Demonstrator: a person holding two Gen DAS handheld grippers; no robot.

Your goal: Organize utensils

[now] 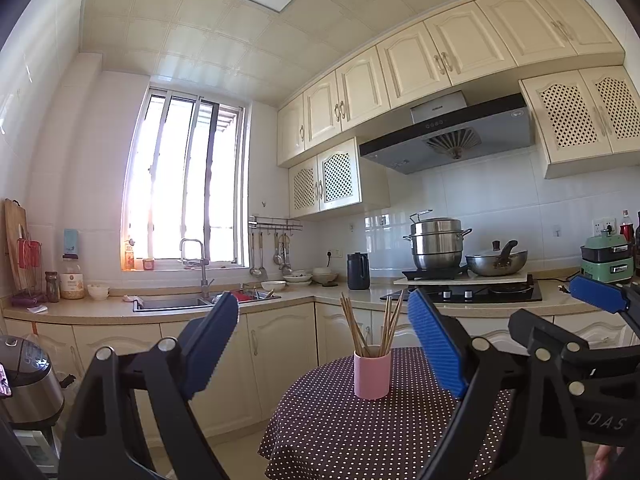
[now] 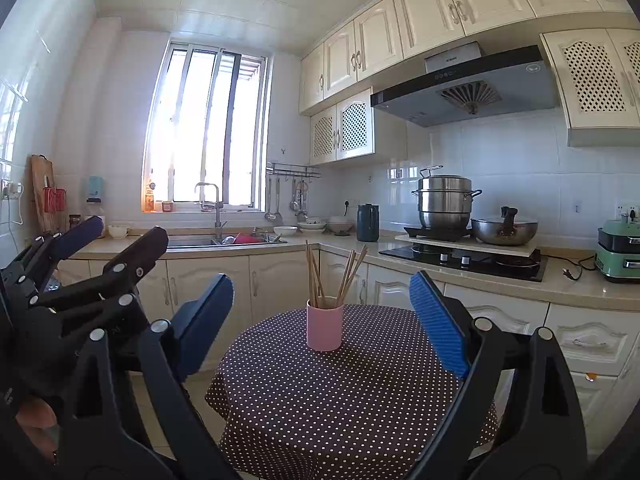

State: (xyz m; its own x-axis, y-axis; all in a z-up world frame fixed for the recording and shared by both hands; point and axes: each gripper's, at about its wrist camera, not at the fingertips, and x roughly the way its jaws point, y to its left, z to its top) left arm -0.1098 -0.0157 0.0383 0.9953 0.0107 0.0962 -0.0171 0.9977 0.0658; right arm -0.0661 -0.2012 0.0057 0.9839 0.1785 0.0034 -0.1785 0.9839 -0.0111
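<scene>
Left gripper (image 1: 322, 340): nearest the lens in the left wrist view; blue pads spread wide, nothing between them; held above the near edge of the table.
Right gripper (image 2: 322, 316): nearest the lens in the right wrist view; jaws likewise wide apart and empty; its black frame also shows at the right edge of the left wrist view, just beside the left one.
Table (image 2: 360, 400): round, covered in a dark brown cloth with white dots; sits below and ahead of both grippers.
Pink cup (image 2: 324, 325): upright on the far part of the table, apart from both grippers, framed between the pads in each view.
Chopsticks (image 2: 336, 276): wooden, standing in the pink cup, fanned out to left and right, tips well above the rim; also seen at (image 1: 370, 320).
Cabinets (image 2: 276, 280): cream doors, behind the table.
Counter: sink (image 1: 176, 303) and tap under the window; black kettle (image 2: 367, 223) in the corner.
Stove (image 2: 464, 258): steel steamer pot (image 2: 445, 202) and a lidded wok (image 2: 505, 231) on top.
Range hood (image 2: 468, 88): above the stove, farthest up.
</scene>
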